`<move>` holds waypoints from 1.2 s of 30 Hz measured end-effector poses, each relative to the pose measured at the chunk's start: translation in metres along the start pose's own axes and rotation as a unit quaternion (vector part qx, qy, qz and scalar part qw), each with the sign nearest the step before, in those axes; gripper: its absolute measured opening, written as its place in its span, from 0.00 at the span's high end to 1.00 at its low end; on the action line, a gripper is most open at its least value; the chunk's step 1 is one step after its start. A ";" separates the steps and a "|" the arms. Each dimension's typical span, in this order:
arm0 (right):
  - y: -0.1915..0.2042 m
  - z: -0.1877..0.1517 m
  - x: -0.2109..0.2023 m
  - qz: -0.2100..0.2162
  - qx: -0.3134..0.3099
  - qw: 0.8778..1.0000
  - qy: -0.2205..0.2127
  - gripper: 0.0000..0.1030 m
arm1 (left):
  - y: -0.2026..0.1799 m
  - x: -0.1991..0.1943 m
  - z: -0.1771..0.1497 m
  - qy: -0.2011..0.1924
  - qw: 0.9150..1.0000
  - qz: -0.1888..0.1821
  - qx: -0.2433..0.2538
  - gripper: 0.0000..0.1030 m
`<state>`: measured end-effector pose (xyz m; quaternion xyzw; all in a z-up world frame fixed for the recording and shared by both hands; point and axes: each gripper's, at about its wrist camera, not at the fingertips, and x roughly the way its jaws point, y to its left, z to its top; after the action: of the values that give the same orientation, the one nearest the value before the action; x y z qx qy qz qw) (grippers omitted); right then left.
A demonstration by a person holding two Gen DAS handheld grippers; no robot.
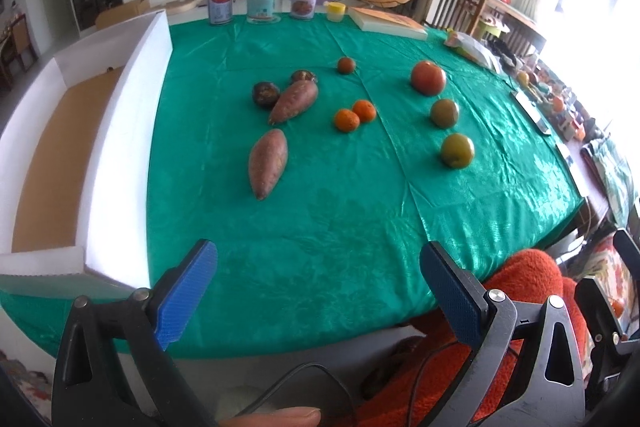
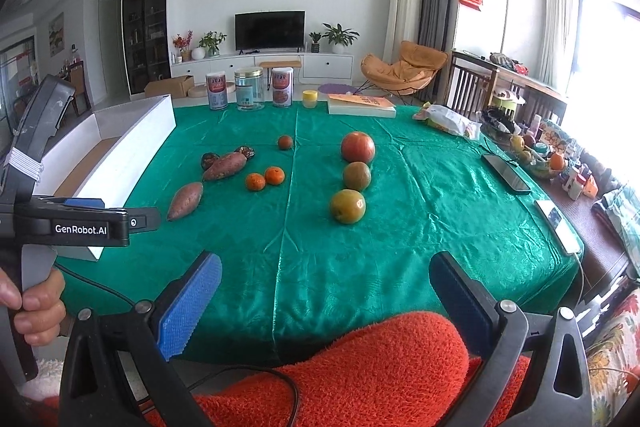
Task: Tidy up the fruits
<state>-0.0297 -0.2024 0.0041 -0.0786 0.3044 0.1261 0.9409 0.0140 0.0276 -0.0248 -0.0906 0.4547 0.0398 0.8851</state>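
Observation:
Fruit lies on a green tablecloth (image 1: 340, 211). Two sweet potatoes (image 1: 268, 163) (image 1: 294, 101) lie left of centre, with two dark fruits (image 1: 265, 94) behind them. Two small oranges (image 1: 346, 119) sit mid-table and a small red fruit (image 1: 346, 65) sits farther back. A red apple (image 2: 357, 146) and two greenish apples (image 2: 347, 206) line up on the right. A white box (image 1: 120, 131) stands at the left edge. My left gripper (image 1: 316, 291) and right gripper (image 2: 324, 303) are both open and empty, held over the near table edge.
Three canisters (image 1: 264, 1), a yellow cup (image 1: 335, 11) and a book (image 1: 388, 23) stand along the far edge. A phone (image 2: 506, 173), a snack bag (image 2: 448, 121) and clutter sit at the right. An orange-red fleece (image 2: 360, 375) lies just below the near edge.

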 end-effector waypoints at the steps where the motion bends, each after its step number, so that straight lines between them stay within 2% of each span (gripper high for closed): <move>1: 0.000 0.000 0.000 0.001 0.000 1.000 0.000 0.00 | -0.001 0.001 0.000 0.002 1.000 -0.002 0.002 0.01; 8: -0.001 0.000 0.006 0.002 0.005 1.000 0.009 0.00 | -0.033 -0.010 -0.012 -0.007 0.998 -0.044 0.048 0.01; 12: 0.002 0.000 0.002 -0.001 0.001 1.000 0.004 0.00 | -0.047 -0.013 -0.017 -0.006 0.996 -0.056 0.073 0.01; 17: 0.002 0.000 -0.001 -0.004 0.002 1.000 0.001 0.00 | -0.048 -0.023 -0.017 -0.025 0.995 -0.057 0.080 0.01; 36: -0.002 0.001 -0.004 -0.003 0.011 1.000 -0.001 0.00 | -0.046 -0.020 -0.017 -0.021 0.995 -0.052 0.079 0.01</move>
<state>-0.0314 -0.2047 0.0074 -0.0687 0.3044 0.1202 0.9424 -0.0044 -0.0209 -0.0132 -0.0435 0.4324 -0.0407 0.8997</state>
